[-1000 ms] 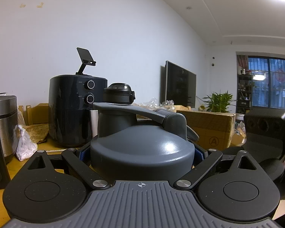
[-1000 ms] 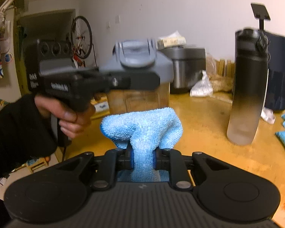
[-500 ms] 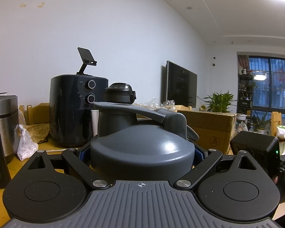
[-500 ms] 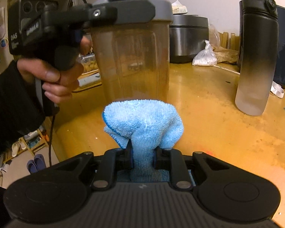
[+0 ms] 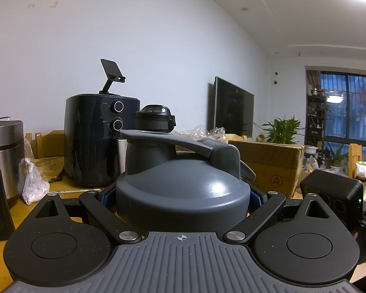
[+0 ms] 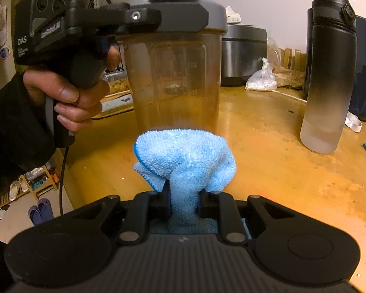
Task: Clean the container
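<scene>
Container (image 6: 175, 78) stands upright on the yellow table (image 6: 268, 146), its grey lid (image 5: 183, 193) clamped by your left gripper (image 5: 183, 195). Your right gripper (image 6: 184, 195) pinches a bunched blue cloth (image 6: 183, 153) just before the container's base. A black-to-frosted bottle (image 6: 329, 73) stands well to the right.

Reading what's legible: the cardboard box (image 5: 268, 163), out at about three o'clock from the grey lid in the left wrist view, carries a circled letter "A" on its front face. Over in the right wrist view, the black housing of the left tool (image 6: 48, 31) shows "DAS" in pale letters at its ten o'clock edge; the smaller lines beneath and the white label beside are too blurred to read.
</scene>
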Action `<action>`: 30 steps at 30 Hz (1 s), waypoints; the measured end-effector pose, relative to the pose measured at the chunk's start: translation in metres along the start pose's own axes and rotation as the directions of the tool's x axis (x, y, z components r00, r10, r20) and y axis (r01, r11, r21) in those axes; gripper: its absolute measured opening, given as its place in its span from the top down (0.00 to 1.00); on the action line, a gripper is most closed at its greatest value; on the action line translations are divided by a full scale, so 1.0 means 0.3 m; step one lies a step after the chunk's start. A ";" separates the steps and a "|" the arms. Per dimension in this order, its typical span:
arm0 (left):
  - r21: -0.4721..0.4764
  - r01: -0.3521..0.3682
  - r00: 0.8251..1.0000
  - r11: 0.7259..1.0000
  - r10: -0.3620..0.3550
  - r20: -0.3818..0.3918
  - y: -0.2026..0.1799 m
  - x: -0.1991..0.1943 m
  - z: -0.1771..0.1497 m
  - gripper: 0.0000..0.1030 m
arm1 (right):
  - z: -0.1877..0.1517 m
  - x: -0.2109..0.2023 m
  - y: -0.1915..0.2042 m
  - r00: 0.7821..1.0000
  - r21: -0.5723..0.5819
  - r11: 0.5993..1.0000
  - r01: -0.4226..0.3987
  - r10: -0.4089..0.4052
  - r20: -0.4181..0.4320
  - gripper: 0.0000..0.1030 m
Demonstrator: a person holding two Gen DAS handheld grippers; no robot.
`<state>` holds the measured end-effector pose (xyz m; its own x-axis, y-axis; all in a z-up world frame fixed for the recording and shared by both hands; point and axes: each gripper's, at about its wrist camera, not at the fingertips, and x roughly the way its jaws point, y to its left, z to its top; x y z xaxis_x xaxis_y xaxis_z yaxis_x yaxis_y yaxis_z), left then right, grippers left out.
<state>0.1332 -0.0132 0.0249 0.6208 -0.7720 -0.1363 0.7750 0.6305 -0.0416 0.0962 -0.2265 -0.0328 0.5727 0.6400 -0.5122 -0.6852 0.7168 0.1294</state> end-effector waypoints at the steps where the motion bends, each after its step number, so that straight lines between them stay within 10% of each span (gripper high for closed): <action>1: 0.000 0.000 1.000 1.000 0.000 -0.001 0.001 0.001 0.000 0.07 | 0.001 -0.003 0.001 1.000 -0.001 1.000 -0.001 0.001 0.005 0.87; 30: 0.003 -0.004 1.000 1.000 0.004 -0.015 -0.004 0.012 -0.007 0.07 | 0.079 -0.184 0.038 0.943 0.015 1.000 0.007 -0.012 0.333 0.91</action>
<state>0.1344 -0.0164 0.0224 0.6219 -0.7683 -0.1514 0.7731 0.6332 -0.0378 0.0674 -0.2472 0.0171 0.6979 0.6872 -0.2017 -0.6743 0.7254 0.1385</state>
